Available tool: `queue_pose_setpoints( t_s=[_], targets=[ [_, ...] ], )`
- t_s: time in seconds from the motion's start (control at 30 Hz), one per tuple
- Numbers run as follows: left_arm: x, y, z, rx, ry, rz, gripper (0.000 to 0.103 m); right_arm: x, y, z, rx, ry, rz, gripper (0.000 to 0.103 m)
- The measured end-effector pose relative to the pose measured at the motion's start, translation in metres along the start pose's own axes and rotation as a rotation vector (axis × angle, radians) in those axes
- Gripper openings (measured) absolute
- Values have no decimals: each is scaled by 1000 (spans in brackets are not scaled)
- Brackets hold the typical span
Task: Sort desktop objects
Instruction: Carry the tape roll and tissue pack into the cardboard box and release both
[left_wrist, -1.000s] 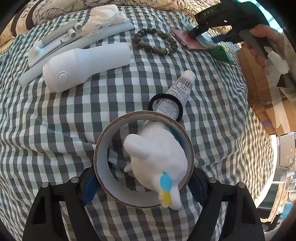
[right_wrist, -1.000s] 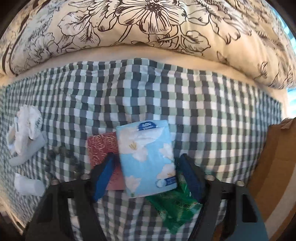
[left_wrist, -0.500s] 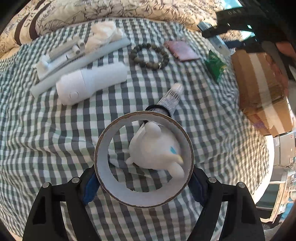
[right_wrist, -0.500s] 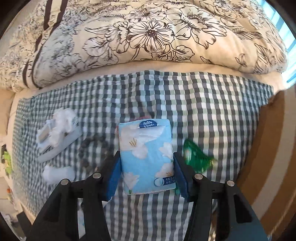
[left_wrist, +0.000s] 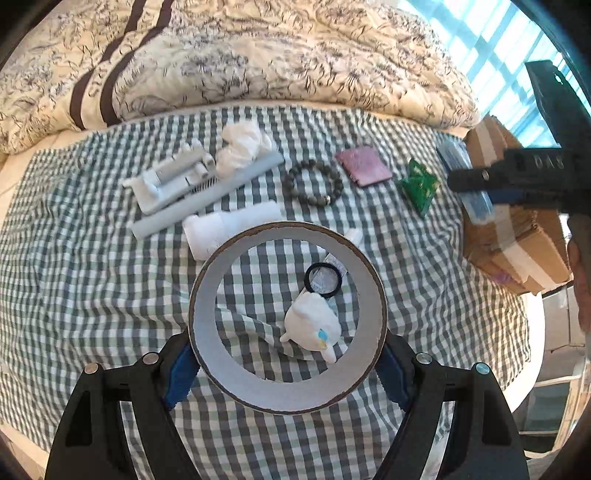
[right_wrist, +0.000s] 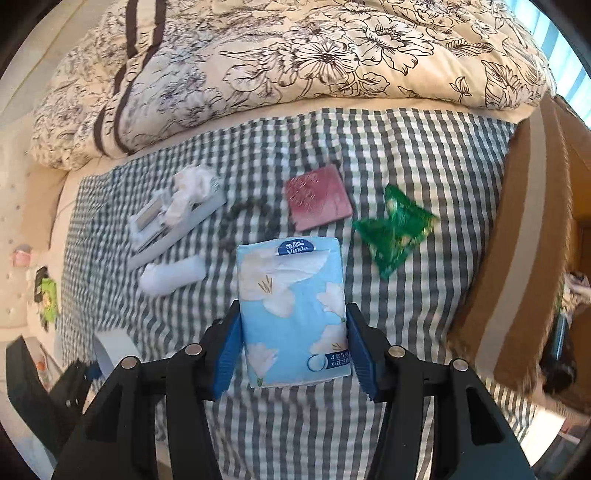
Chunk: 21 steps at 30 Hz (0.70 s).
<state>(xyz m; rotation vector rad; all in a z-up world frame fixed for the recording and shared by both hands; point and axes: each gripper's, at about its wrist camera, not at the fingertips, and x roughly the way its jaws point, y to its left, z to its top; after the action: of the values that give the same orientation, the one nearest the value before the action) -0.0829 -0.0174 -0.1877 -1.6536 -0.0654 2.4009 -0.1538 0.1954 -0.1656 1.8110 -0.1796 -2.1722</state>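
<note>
Held high over the checked bed, pointing steeply down: left hand-held gripper (left_wrist: 287, 363) clamped on tape roll (left_wrist: 207, 317) (wide grey ring), right hand-held gripper (right_wrist: 293, 347) clamped on blue floral tissue pack (right_wrist: 291, 310).

Tape roll (left_wrist: 287, 387): between the fingers of my left tongs (left_wrist: 288, 363), above the cloth (left_wrist: 92, 295).
Tissue pack (right_wrist: 293, 314): between the fingers of my right tongs (right_wrist: 293, 349).
Soft toy (left_wrist: 314, 326): on the cloth, seen through the roll.
Hair tie (left_wrist: 323, 280): just behind the toy.
Bracelet (left_wrist: 313, 182): left of the wallet (left_wrist: 364, 166).
Wrapper (left_wrist: 421, 186): right of the wallet.
Box (left_wrist: 517, 236): at the cloth's right edge.

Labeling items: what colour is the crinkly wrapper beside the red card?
Green wrapper, clearest in right wrist view.
</note>
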Motion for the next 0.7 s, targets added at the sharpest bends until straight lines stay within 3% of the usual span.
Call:
queue_pose_setpoints(
  t_s=[0.2,0.4,0.7],
  targets=[
    [-29,-23,14,43,-54,0,83,-39,2,-16,-5,-33,36,53],
    [-46,-70,49,84,-90,-27,83,-83,-11,-21,-15,-100,45,53],
    [-50,-191,98,243,-140,-133,83,-145,-95,-26,84,-202,-18,53]
  ],
)
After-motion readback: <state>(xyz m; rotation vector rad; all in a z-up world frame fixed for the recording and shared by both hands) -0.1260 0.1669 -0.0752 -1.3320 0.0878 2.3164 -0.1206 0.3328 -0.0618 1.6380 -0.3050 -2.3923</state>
